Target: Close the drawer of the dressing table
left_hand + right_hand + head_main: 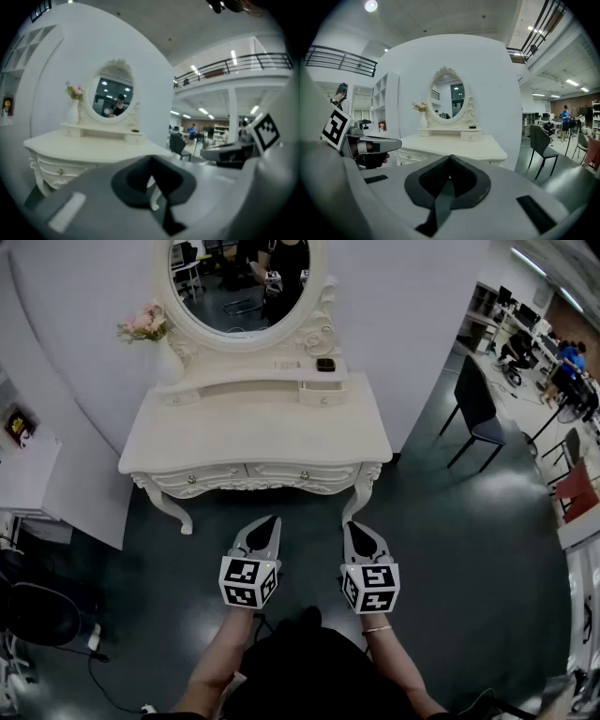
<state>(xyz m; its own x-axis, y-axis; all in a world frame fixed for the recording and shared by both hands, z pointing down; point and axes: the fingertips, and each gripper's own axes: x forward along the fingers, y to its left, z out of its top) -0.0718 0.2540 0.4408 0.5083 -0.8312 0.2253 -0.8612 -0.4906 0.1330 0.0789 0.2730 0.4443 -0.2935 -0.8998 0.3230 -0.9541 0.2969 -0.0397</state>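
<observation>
Drawer: we find the small cream drawer [322,393] at the right end of the raised shelf on the cream-white carved dressing bench [253,432]. It juts forward, and its contents are not readable.
Front drawers: the two wide carved drawers [202,476] sit flush.
Shelf: a small dark object [325,365] lies above the open drawer. A white vase of pink flowers [148,326] stands left of the oval mirror [246,277].
Left gripper [272,519]: jaws slightly apart, nothing between, well short of the bench.
Right gripper [354,525]: jaws together, empty.
Room: dark glossy floor [469,549], white curved wall [412,334], black chair [478,409] at right.
</observation>
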